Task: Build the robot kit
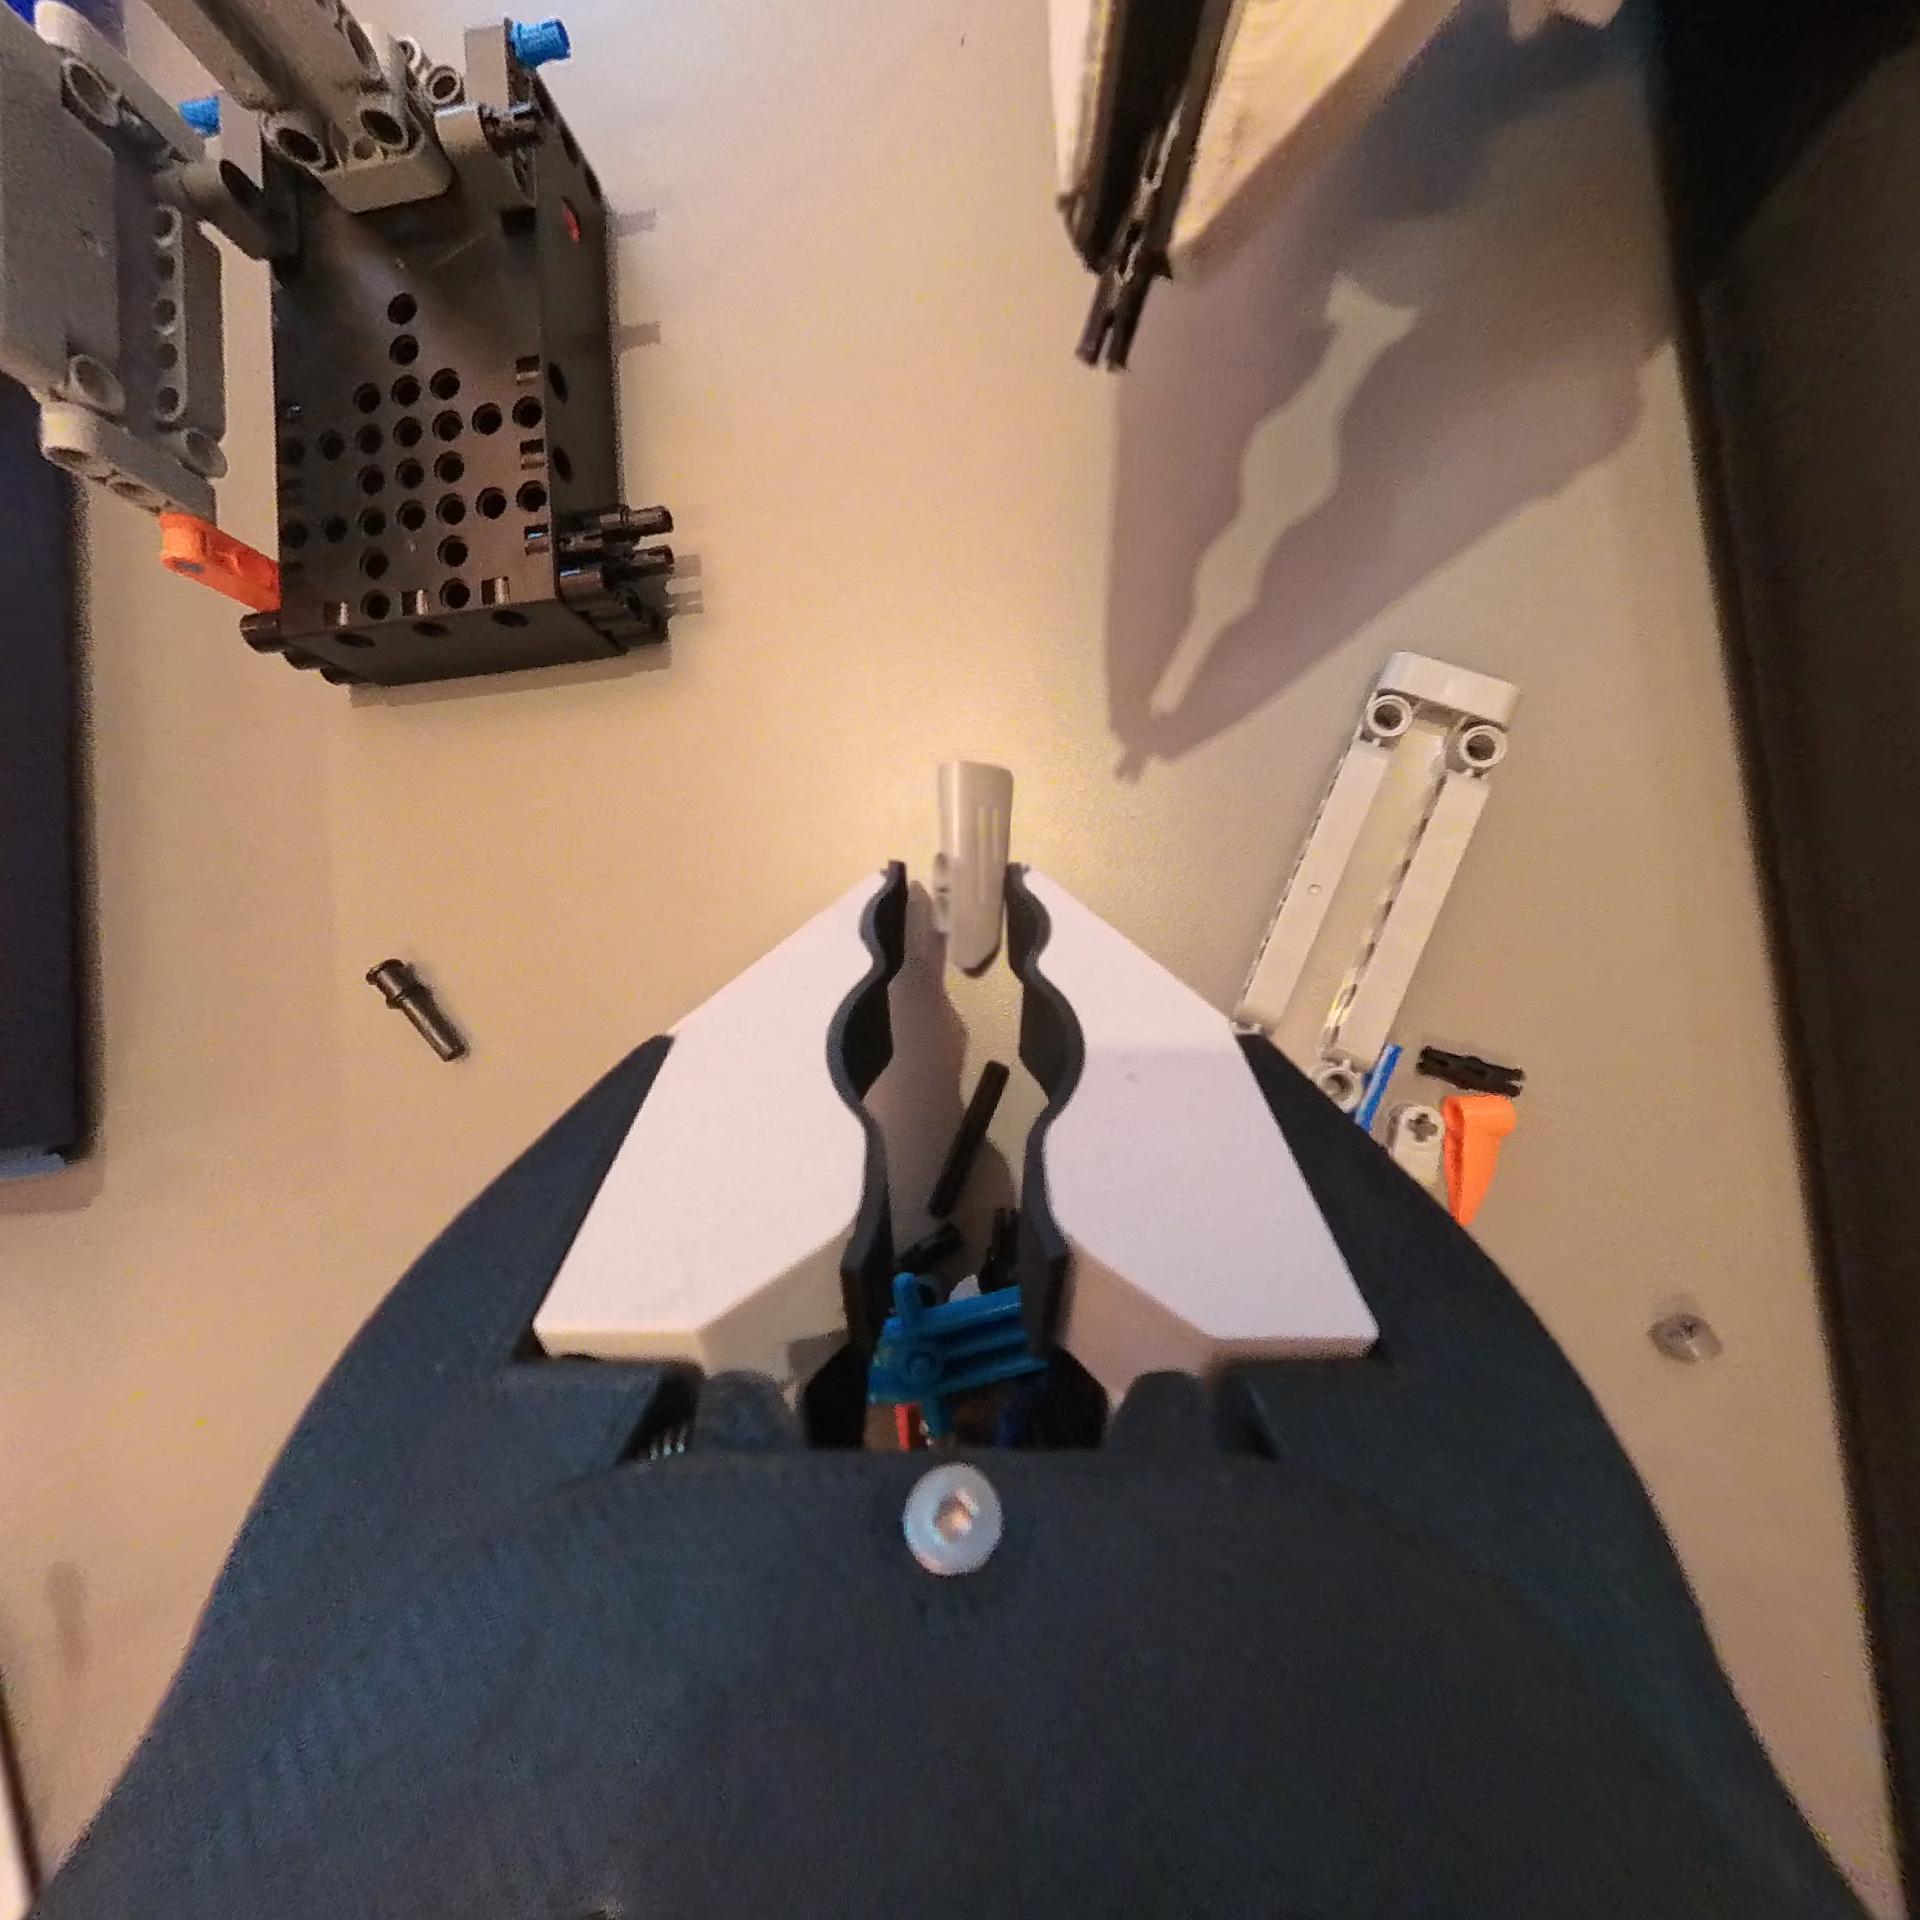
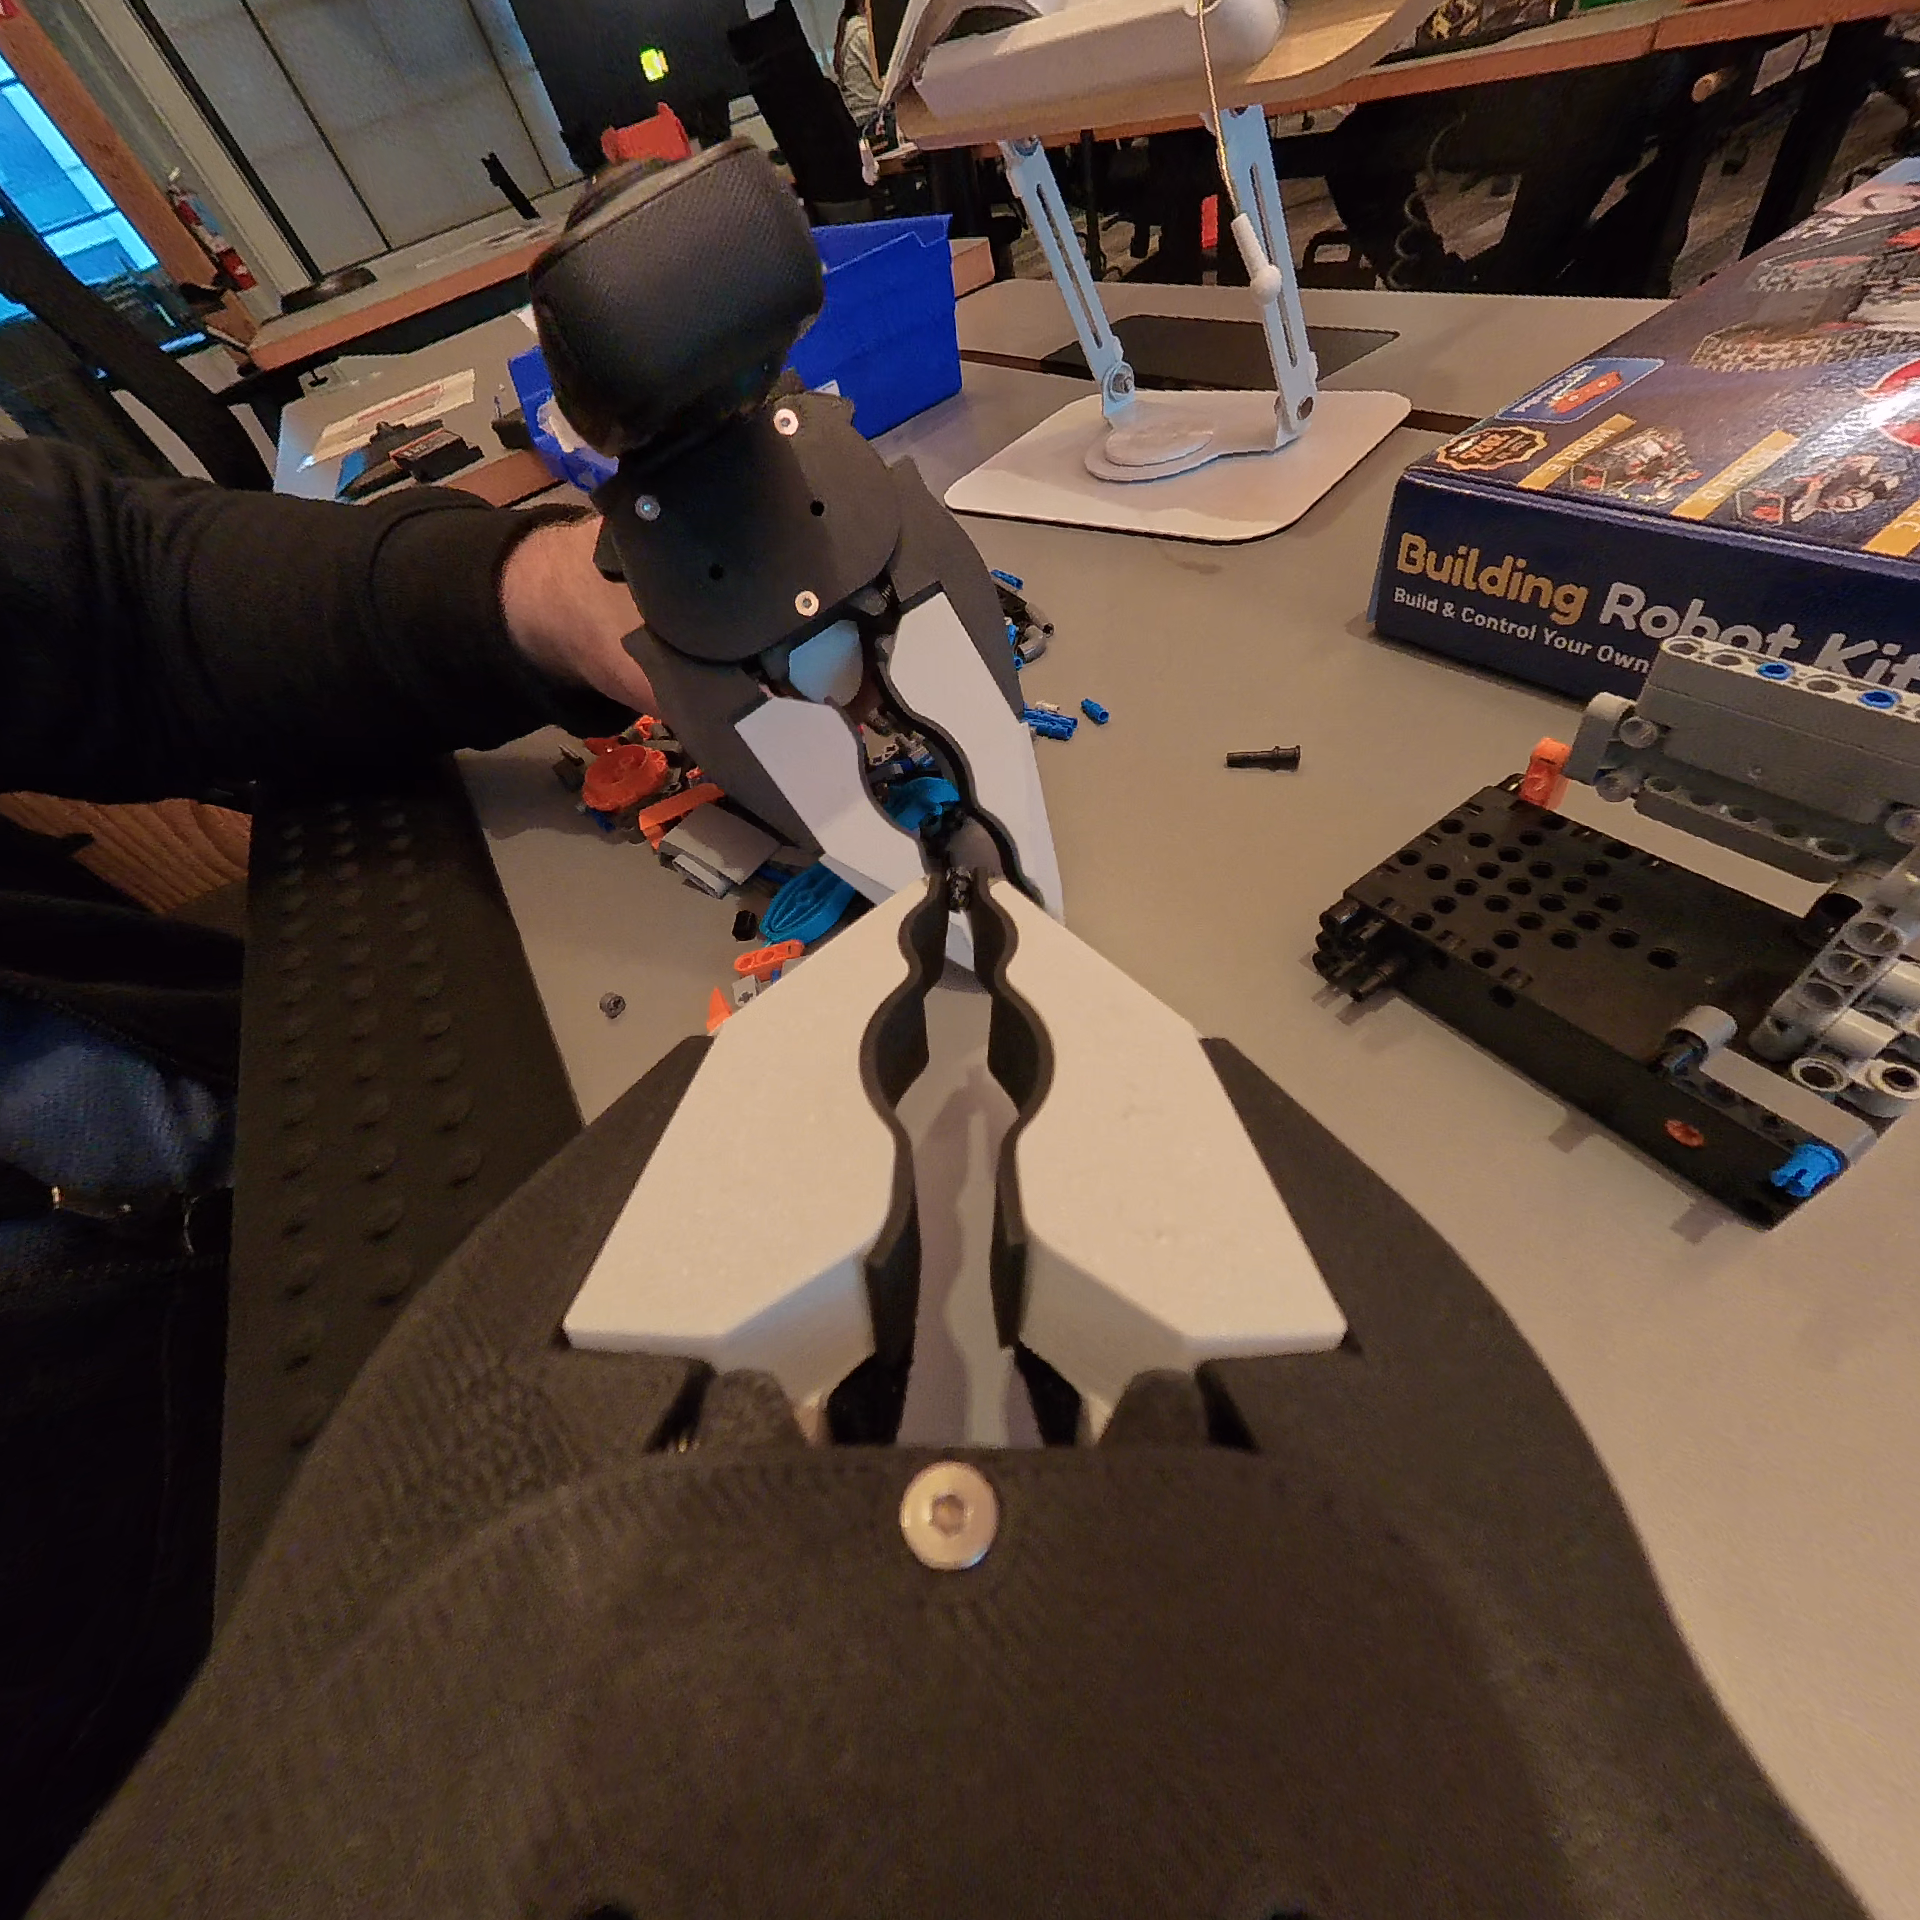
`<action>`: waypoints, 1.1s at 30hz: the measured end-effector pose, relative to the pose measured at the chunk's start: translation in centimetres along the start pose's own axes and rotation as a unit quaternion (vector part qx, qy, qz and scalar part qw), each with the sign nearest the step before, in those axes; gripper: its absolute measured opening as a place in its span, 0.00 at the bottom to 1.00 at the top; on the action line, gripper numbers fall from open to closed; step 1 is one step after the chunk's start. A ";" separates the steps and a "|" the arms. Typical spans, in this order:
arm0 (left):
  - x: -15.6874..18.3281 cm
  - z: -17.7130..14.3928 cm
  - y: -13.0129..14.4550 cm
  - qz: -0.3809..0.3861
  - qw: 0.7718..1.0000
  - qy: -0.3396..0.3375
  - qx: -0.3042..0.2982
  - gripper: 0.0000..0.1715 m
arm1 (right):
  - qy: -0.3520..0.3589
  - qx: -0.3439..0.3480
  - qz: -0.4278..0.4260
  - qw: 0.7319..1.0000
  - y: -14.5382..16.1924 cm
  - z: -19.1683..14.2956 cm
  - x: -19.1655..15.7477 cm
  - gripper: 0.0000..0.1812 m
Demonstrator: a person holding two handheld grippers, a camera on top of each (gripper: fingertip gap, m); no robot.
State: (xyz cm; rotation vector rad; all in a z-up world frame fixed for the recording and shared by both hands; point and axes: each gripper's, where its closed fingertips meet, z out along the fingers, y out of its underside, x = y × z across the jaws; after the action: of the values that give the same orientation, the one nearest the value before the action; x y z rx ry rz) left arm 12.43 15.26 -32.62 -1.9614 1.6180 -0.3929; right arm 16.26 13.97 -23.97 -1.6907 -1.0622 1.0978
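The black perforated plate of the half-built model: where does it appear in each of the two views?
Left wrist view: upper left, black perforated plate on the table.
Right wrist view: right of centre, beside the right gripper's tips.
Shared landmark: the loose black pin lying alone on the table.

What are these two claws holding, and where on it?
Left gripper: a small grey piece, seemingly pinched by its near end between the jaws. Right gripper: a tiny black part sits at its tips; whether it is gripped is unclear.

open: bare table (image 1: 831, 520) centre | blocked: black perforated plate (image 1: 436, 457) left
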 end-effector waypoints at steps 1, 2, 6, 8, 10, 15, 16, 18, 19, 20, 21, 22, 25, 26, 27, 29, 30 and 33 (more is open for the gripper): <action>0.0 0.1 0.1 0.007 1.000 -0.003 -0.002 0.10 | 0.000 0.000 0.000 1.000 0.0 0.0 0.0 0.01; 0.1 0.1 0.0 0.015 1.000 -0.007 0.000 0.11 | 0.000 0.000 0.000 1.000 0.0 0.0 0.0 0.01; 0.4 -0.2 -0.4 0.084 0.995 -0.049 0.006 0.11 | -0.001 0.001 0.001 1.000 0.0 0.0 0.0 0.01; 0.6 -0.3 -0.6 0.120 0.990 -0.072 0.001 0.10 | -0.001 0.000 0.001 1.000 0.0 0.0 0.0 0.01; 0.6 0.0 -0.2 0.141 0.986 -0.086 -0.019 0.07 | -0.001 0.000 0.001 1.000 0.0 0.0 0.0 0.01; -0.2 0.0 -0.2 0.126 0.987 -0.096 -0.015 0.05 | -0.001 0.000 0.001 1.000 0.0 0.0 0.0 0.01; -0.4 0.1 -0.1 0.121 0.988 -0.097 -0.020 0.05 | -0.001 0.001 0.001 1.000 0.0 0.0 0.0 0.01; -0.4 0.2 0.0 0.098 0.992 -0.080 -0.017 0.02 | -0.001 0.001 0.001 1.000 0.0 0.0 0.0 0.01; -0.4 0.2 0.0 0.083 0.994 -0.070 -0.013 0.02 | -0.002 0.001 0.001 1.000 0.0 0.0 0.0 0.01; -0.5 0.2 0.1 0.070 0.996 -0.062 -0.010 0.02 | -0.002 0.002 0.001 1.000 0.0 0.0 0.0 0.01; -0.6 0.2 0.1 0.063 0.996 -0.058 -0.008 0.02 | -0.002 0.002 0.001 1.000 0.0 0.0 0.0 0.01; -0.7 0.2 0.1 0.055 0.997 -0.053 -0.007 0.02 | -0.002 0.002 0.001 1.000 0.0 0.0 0.0 0.01; -0.8 0.1 0.2 0.019 1.000 -0.024 -0.002 0.02 | -0.003 0.003 0.002 1.000 0.0 0.0 0.0 0.01; -0.9 0.0 0.3 0.010 1.000 -0.019 0.001 0.02 | -0.003 0.003 0.002 1.000 0.0 0.0 0.0 0.01; -0.9 -0.1 0.3 -0.004 1.000 -0.012 0.006 0.02 | -0.003 0.003 0.003 1.000 0.0 -0.1 0.0 0.01; -1.0 -0.7 -0.3 -0.035 0.999 -0.002 0.038 0.02 | -0.004 0.005 0.004 1.000 -0.1 -0.1 0.0 0.01; -1.2 -1.3 -0.8 -0.061 0.996 0.007 0.063 0.02 | -0.005 0.006 0.004 1.000 -0.1 -0.1 0.0 0.01; -1.6 -4.5 -3.0 -0.161 0.969 0.052 0.182 0.02 | -0.010 0.020 0.004 1.000 -0.6 -0.3 -0.3 0.01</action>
State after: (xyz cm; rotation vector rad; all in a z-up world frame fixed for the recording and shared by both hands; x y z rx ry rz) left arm 12.02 16.12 -27.05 -1.9370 1.1781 -0.8681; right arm 16.34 13.87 -23.26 -1.6567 -1.0392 1.1358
